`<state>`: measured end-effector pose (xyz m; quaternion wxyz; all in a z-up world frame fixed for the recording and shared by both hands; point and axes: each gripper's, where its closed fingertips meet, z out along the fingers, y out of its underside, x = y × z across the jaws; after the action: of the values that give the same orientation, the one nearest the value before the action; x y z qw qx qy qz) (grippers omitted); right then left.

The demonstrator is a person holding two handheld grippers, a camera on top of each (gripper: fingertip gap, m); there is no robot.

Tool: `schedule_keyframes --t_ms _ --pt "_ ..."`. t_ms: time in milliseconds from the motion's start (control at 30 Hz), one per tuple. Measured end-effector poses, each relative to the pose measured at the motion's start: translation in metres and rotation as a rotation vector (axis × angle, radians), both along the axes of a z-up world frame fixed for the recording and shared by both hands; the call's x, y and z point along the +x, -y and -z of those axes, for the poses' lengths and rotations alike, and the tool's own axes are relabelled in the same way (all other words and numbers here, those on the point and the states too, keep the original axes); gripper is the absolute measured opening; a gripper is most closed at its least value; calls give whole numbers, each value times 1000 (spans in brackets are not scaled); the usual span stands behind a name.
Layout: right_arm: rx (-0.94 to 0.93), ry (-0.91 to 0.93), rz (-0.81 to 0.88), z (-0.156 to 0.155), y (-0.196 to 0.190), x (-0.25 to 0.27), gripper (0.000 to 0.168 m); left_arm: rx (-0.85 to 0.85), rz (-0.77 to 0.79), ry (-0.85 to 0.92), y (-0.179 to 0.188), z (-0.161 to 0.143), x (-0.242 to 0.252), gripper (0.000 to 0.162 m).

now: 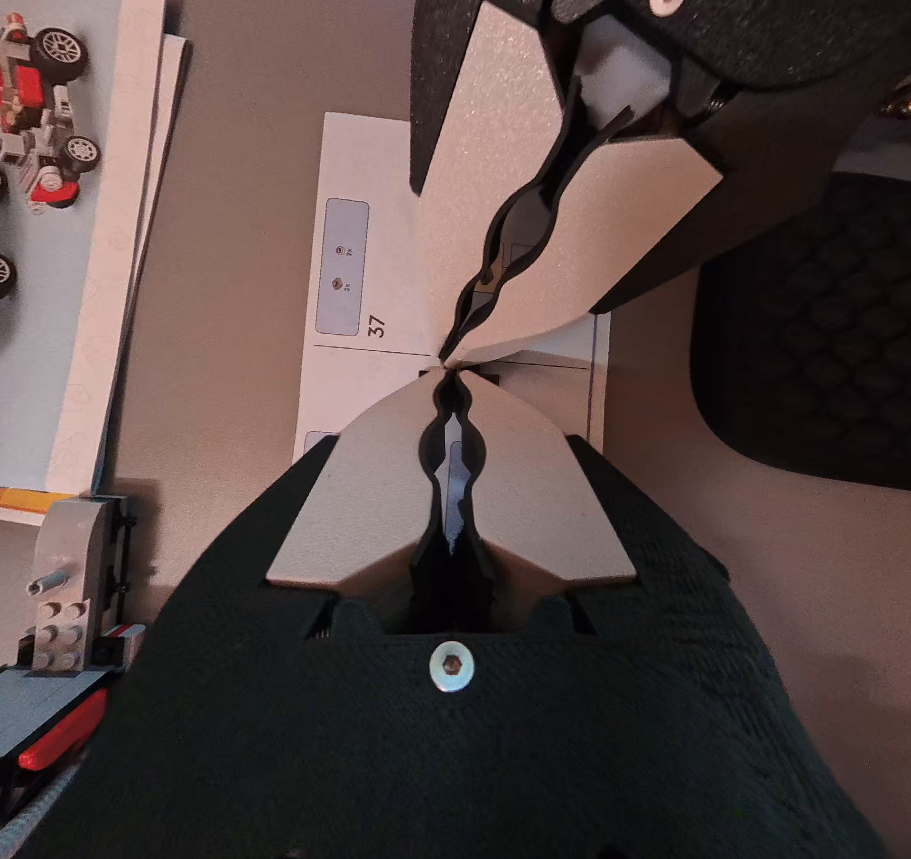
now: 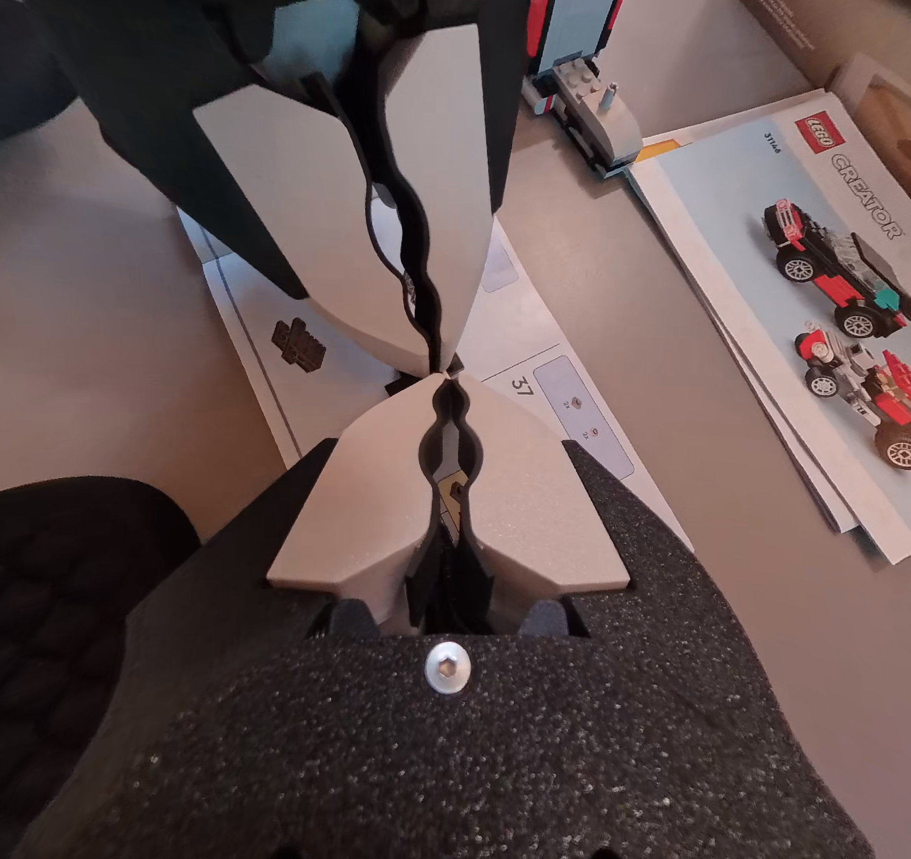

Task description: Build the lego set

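Black housing with a silver screw fills the bottom of both wrist views, so you're in really close. Your left gripper (image 1: 449, 374) has its fingers (image 1: 374, 480) pinched together at the tips, and your right gripper (image 2: 446, 377) is the same, fingers (image 2: 522, 485) closed. Both pairs meet tip to tip, and there's a tiny dark bit (image 2: 456, 364) right at that junction, but it's too small to tell what it is or which gripper actually has it.

Right under the tips lies the open instruction sheet (image 1: 365, 243) flat on the tan surface (image 1: 246, 194). Further out, a stack of instruction booklets (image 2: 769, 322) with cars pictured on the cover sits off to the side. Just beyond it is the partly built lego model (image 2: 586, 76), grey and light blue with red bits, standing on the surface well apart from both grippers. A dark textured chair seat (image 1: 808, 332) shows past the surface edge.
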<state>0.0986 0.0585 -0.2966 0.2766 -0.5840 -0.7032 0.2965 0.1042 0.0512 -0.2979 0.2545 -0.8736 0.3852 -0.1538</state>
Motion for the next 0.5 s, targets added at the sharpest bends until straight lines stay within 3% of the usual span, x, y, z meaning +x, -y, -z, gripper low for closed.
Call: schedule_keyframes --t_ms 500 --pt "30 50 -74 1 1 0 0 -10 0 -11 1 2 -5 1"
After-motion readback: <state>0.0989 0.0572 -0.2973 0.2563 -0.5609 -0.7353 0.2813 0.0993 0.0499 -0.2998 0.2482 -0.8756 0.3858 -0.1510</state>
